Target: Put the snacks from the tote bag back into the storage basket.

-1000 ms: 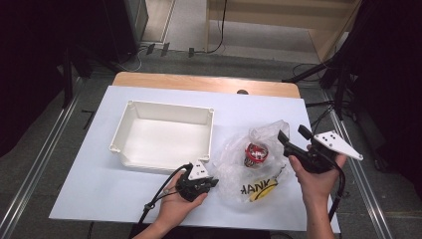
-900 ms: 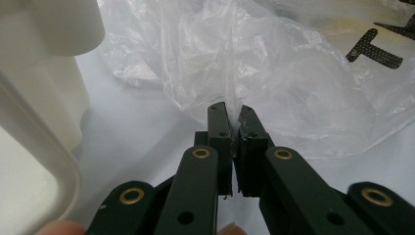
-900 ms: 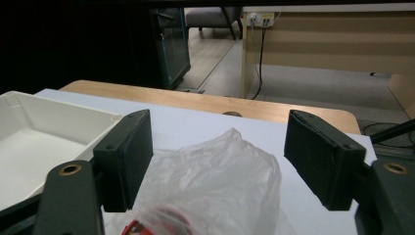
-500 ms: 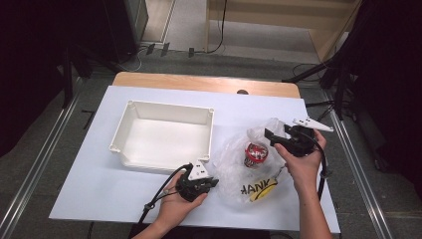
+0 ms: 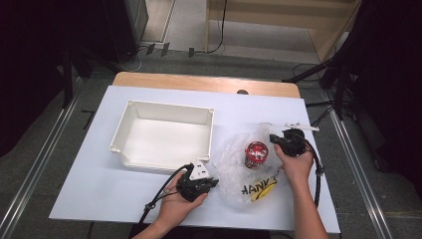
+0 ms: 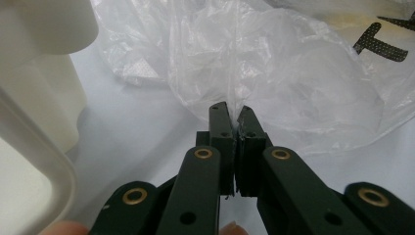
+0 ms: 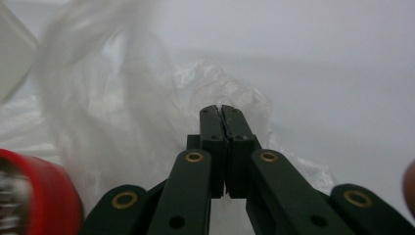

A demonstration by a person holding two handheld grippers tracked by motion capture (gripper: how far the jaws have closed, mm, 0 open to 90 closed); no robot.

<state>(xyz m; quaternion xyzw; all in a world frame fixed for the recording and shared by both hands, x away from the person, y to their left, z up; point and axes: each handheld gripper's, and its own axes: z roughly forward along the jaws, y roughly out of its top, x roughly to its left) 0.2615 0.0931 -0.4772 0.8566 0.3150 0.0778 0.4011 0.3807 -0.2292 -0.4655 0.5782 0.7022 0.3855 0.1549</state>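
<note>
Thin clear plastic makes the bag [image 5: 244,167], which lies on the white table [image 5: 74,189] near its right front part, just right of the white tray [image 5: 164,137]. In the high view a red can [image 5: 257,152] sits inside the bag. The left gripper [image 5: 211,183] is at the bag's left edge, and the right gripper [image 5: 273,138] is at its far right edge.

In the left gripper view, the jaws are pressed together on a fold of the bag [image 6: 274,83]; the tray's corner [image 6: 39,58] is at the left.

In the right gripper view, the jaws are pressed together at the bag's [image 7: 112,112] rim; whether film is caught between them I cannot tell. The red can [image 7: 36,196] is at the near left, blurred.
</note>
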